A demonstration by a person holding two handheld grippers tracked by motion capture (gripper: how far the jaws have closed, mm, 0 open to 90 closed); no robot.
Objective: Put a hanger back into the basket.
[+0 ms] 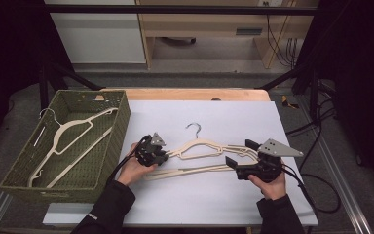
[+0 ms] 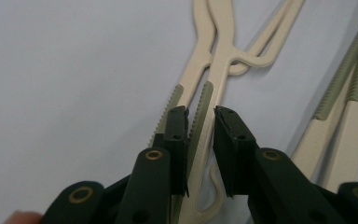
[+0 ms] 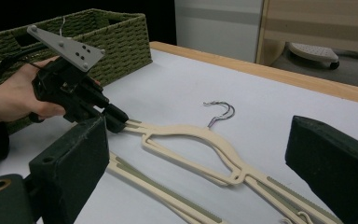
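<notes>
A rectangular basket of woven olive-green wicker [image 1: 108, 138] stands at the left edge of the table [image 1: 204, 204], which is covered by a pale grey sheet. Inside it lie cream plastic hangers with wire hooks [image 1: 63, 141], resting slantwise across the basket floor; how many are stacked there I cannot tell.

On the sheet near the middle of the table lie more cream plastic clothes hangers with a grey metal hook [image 1: 202, 146], overlapping, the hook pointing toward the far edge. Their arms carry greyish ribbed grip strips.

The left hand-held gripper [image 1: 165, 155] sits at the left end of these hangers, just beside the basket's right wall. In the left gripper view [image 2: 200, 123] one hanger arm with its ribbed strip runs between the two black jaws; the left pad lies against it, while a gap shows at the right pad, so the jaws are narrowly spread and not pinching.

The right hand-held gripper [image 1: 238, 155] lies at the hangers' right end, toward the table's right edge. In the right gripper view [image 3: 200, 158] its jaws are widely spread, with the hanger ends low between them and apart from both pads.
</notes>
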